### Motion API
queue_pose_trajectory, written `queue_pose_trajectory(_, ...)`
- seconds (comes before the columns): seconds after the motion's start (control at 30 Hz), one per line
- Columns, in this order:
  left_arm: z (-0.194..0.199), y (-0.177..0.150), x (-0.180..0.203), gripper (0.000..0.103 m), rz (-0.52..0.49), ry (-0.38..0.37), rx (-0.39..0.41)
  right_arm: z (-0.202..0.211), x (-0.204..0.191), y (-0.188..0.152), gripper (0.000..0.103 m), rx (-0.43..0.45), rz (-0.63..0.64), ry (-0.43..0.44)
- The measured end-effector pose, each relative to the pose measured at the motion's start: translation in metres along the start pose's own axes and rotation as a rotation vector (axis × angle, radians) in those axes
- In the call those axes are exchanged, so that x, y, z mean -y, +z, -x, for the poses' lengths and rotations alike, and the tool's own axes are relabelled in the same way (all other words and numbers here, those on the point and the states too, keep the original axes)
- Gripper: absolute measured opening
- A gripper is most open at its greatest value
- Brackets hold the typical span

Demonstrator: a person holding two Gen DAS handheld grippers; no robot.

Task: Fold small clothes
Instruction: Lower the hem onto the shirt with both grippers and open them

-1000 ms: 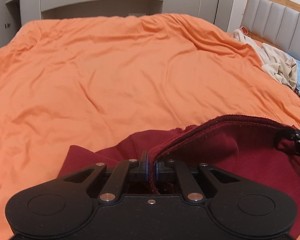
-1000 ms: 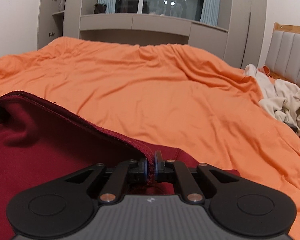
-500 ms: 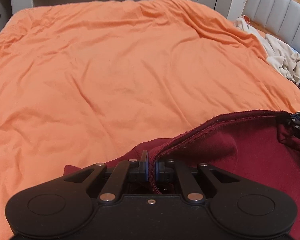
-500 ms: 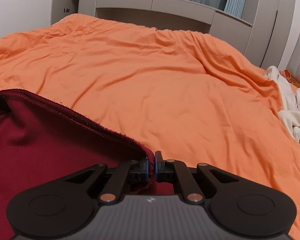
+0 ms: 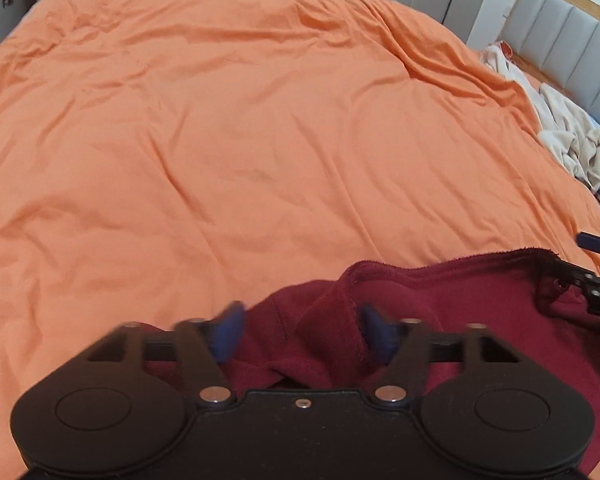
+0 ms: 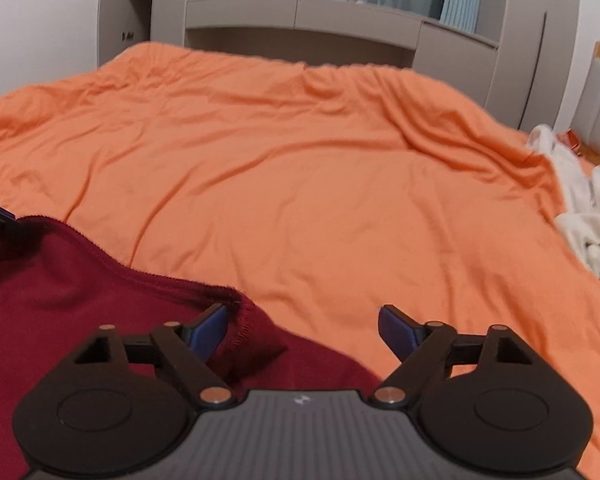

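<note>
Garment (image 5: pixel 480 304) first: a dark red fleecy piece lying on the orange duvet (image 5: pixel 228 152) at the near edge of the bed, its stitched hem running across the front of both views; in the left wrist view a fold of it bulges up between the two blue pads (image 5: pixel 230 330) of the left gripper (image 5: pixel 302 330), whose jaws stand wide apart and pinch nothing, though the cloth touches or nearly touches the right-hand pad. Farther right in that view the hem stretches toward the black tip of the other tool at the frame edge; beyond it a heap of cream clothes (image 5: pixel 568 136) lies against the padded headboard (image 5: pixel 572 44).

In the right wrist view the garment (image 6: pixel 60 300) fills the lower left, its hem (image 6: pixel 172 284) curling just past the left blue pad (image 6: pixel 208 328); the right gripper (image 6: pixel 302 330) is likewise spread wide, released, with bare duvet (image 6: pixel 300 168) showing between its pads and cloth lying just beside the left one; grey cabinets (image 6: pixel 340 20) and a window stand behind the bed; the cream clothes (image 6: pixel 588 220) sit at the far right.
</note>
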State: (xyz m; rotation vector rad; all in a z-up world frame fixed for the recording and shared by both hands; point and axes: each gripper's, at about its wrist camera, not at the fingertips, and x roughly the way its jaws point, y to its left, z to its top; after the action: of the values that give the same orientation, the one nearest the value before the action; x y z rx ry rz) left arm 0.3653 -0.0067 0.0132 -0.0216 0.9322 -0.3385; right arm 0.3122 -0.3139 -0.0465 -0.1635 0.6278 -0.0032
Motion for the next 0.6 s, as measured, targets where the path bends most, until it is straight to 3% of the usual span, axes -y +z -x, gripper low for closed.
queue_pose_trajectory(0.17, 0.022, -0.006, 0.005, 0.086, -0.019, 0.018, 0.046, 0.026, 0.013, -0.006, 0.101, 0.026, -0.01, 0.002)
queue_pose_trajectory(0.37, 0.038, -0.032, 0.004, 0.089, -0.079, 0.028, 0.05, 0.044, 0.005, -0.038, 0.102, -0.029, 0.077, 0.001)
queue_pose_trajectory(0.47, 0.029, -0.037, -0.003, 0.089, -0.055, 0.078, 0.021, 0.037, 0.004, -0.052, 0.102, -0.08, 0.076, -0.015)
queue_pose_trajectory(0.6, 0.02, -0.04, -0.012, 0.089, -0.016, 0.157, 0.018, 0.031, 0.014, -0.055, 0.102, -0.043, 0.015, -0.109)
